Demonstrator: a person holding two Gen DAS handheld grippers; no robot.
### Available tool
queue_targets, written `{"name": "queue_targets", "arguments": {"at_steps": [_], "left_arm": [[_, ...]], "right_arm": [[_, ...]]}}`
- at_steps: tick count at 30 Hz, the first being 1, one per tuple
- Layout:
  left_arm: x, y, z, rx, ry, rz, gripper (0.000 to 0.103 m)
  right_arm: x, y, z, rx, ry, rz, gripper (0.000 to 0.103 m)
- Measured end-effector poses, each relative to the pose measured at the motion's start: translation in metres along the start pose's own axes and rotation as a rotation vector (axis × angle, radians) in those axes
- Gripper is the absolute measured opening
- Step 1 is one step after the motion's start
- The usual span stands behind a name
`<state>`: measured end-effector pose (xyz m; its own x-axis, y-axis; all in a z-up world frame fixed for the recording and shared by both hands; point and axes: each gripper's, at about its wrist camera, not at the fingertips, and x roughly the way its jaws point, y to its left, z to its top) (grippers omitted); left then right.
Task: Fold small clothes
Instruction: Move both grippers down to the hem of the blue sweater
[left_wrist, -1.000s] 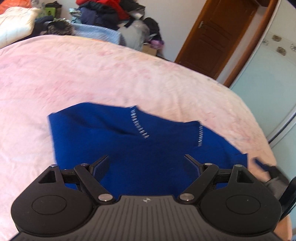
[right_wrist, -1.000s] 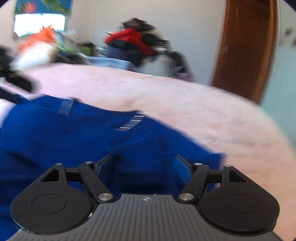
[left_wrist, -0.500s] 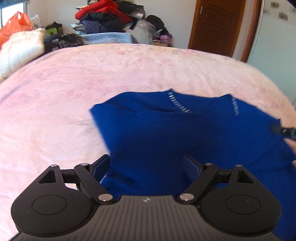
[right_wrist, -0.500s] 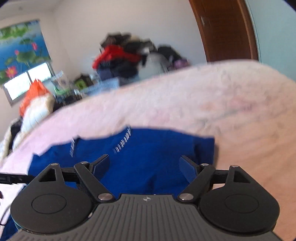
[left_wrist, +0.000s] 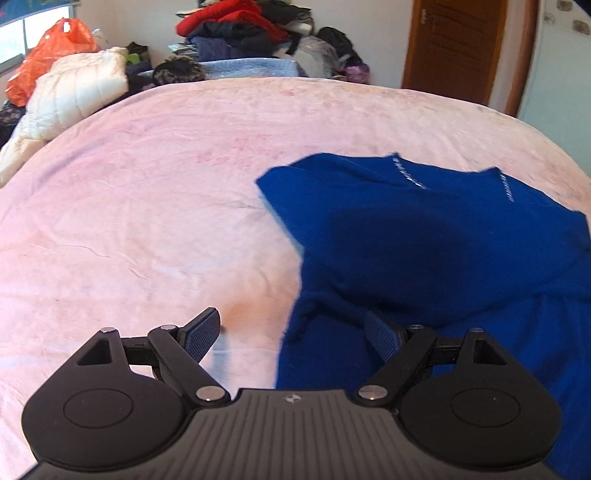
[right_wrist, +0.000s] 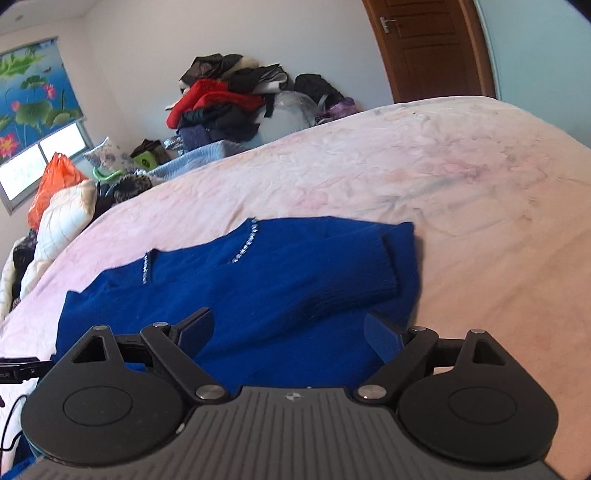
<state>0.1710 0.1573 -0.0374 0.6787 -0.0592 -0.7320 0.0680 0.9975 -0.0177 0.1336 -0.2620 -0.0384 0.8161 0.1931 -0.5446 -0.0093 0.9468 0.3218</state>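
Sweater (left_wrist: 443, 236) lay flat, right of your left gripper (left_wrist: 291, 336). Both grippers gaped empty; your right gripper (right_wrist: 288, 332), jaws just widened, hovered directly above it.

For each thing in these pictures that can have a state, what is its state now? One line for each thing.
Blue sweater: lying on the pink bed cover, one sleeve folded over the body, held by no gripper.
Left gripper: open, nothing between the pads.
Right gripper: open over the sweater, jaws have just been opening, nothing gripped.
Wooden door: closed.
Window blind: partly lowered.
Pile of clothes: unfolded, heaped by the wall.
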Motion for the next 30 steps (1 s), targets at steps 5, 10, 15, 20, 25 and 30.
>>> {"name": "queue_targets", "arguments": {"at_steps": [5,10,15,20,25,30], "left_arm": [[0.004,0.024,0.043,-0.147,-0.080,-0.059,0.086],[0.045,0.025,0.079,-0.143,-0.061,0.040,0.086],[0.049,0.022,0.081,-0.108,-0.076,0.180,0.086],[0.019,0.018,0.045,-0.106,-0.003,-0.020,0.086],[-0.006,0.016,-0.010,-0.113,0.020,-0.045,0.086],[-0.038,0.015,-0.055,-0.111,-0.004,-0.045,0.086]], "right_arm": [[0.005,0.025,-0.003,-0.055,0.029,0.051,0.091],[0.007,0.037,-0.011,-0.057,0.046,0.078,0.091],[-0.003,0.040,-0.015,-0.087,0.039,0.041,0.092],[-0.024,0.028,-0.020,-0.060,0.040,0.071,0.097],[-0.039,0.024,-0.041,-0.067,0.093,0.110,0.098],[-0.056,0.029,-0.064,-0.109,0.100,0.141,0.098]]}}
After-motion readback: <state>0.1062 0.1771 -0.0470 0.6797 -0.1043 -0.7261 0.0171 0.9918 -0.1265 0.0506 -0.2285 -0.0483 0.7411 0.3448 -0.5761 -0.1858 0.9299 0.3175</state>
